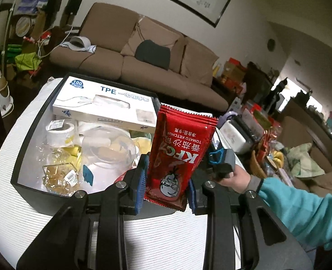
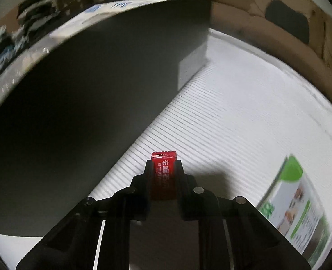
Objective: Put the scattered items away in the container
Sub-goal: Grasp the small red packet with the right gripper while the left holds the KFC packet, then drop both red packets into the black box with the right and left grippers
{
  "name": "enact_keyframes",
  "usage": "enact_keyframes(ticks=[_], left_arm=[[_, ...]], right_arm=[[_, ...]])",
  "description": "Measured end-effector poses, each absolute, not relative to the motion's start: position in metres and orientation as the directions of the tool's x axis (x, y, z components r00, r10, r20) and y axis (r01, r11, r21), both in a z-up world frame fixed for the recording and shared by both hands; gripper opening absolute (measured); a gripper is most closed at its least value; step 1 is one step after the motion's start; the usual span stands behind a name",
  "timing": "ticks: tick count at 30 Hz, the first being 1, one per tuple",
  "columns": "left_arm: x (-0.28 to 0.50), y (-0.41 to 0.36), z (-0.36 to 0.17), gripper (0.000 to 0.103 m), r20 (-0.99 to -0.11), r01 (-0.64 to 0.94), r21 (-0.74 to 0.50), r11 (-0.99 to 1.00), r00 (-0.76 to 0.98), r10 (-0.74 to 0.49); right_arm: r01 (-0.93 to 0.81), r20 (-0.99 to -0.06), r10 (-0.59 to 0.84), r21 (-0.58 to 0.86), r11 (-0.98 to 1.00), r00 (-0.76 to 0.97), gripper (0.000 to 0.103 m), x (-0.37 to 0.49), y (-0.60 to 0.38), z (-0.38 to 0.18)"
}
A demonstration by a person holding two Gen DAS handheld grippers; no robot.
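My left gripper [image 1: 167, 180] is shut on a red KFC ketchup packet [image 1: 179, 155], held upright over the near right corner of the black container [image 1: 24, 157]. The container holds a white TPE glove box [image 1: 107, 105], a tape roll [image 1: 59, 132], a clear plastic lid [image 1: 108, 144] and yellow wrapped items [image 1: 60, 175]. My right gripper [image 2: 163, 164] is shut on a small red sachet [image 2: 163, 175], low over the white ribbed mat [image 2: 233, 112], just beside the container's dark outer wall [image 2: 87, 101]. The right gripper also shows in the left wrist view [image 1: 220, 164], right of the container.
A green and white printed box [image 2: 301, 207] lies on the mat to the right of my right gripper. A brown sofa [image 1: 143, 51] stands behind the table. Cluttered shelves and boxes [image 1: 262, 130] fill the right side.
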State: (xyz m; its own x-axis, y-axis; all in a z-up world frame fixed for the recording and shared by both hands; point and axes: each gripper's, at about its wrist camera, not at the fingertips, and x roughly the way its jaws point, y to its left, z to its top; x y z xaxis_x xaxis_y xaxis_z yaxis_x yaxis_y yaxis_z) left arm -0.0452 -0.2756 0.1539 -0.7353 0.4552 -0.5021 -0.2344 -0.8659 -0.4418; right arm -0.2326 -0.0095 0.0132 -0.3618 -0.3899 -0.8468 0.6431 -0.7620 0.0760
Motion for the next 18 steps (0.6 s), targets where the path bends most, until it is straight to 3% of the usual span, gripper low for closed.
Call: enact_keyframes(ticks=[5,10,18], left_arm=[[-0.047,-0.271,0.156,0.028,-0.497,-0.235,-0.448,-0.863,-0.736,0.459],[-0.053,-0.266,0.153,0.028,-0.504,-0.225,-0.454,-0.862,-0.733,0.457],[-0.079,-0.251,0.137,0.029,-0.558,-0.195,-0.444,-0.874,-0.703,0.441]], right_arm=[[0.595,-0.762,-0.511,0.211,-0.776,-0.397,0.017,-0.216,0.024,0.066],[0.650,-0.660,-0.643,0.298,-0.699,-0.388,0.017,-0.198,0.011,0.133],[0.675,-0.721,-0.601,0.254,-0.692,-0.345,0.017,-0.215,-0.057,0.126]])
